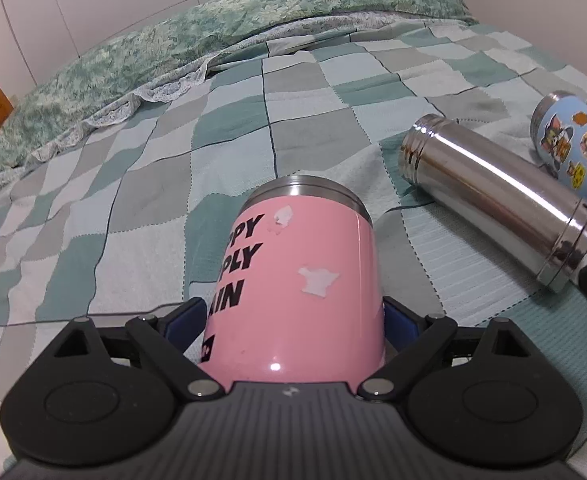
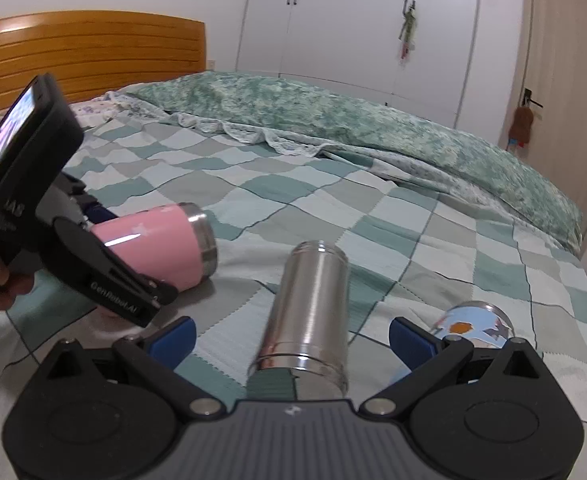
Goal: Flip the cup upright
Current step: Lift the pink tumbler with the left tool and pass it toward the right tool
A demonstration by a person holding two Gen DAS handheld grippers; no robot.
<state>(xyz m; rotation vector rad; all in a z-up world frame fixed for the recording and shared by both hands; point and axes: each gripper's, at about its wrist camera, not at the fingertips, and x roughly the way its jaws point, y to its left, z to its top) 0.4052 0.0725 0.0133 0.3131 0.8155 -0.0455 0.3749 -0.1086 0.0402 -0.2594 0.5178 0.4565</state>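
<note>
My left gripper (image 1: 293, 316) is shut on a pink cup (image 1: 293, 280) with black lettering and a steel rim. The cup lies on its side, rim pointing away from me, over the checked bedspread. It also shows in the right wrist view (image 2: 153, 244), held by the left gripper (image 2: 93, 248). My right gripper (image 2: 291, 336) is open, its blue pads on either side of a steel flask (image 2: 309, 312) lying on its side without touching it. The flask also shows in the left wrist view (image 1: 493, 196).
A light blue cartoon cup (image 1: 573, 148) lies on its side right of the flask, also in the right wrist view (image 2: 477, 322). A green floral quilt (image 2: 373, 120) is bunched along the far side of the bed (image 2: 453, 240). A wooden headboard (image 2: 93, 52) stands at left.
</note>
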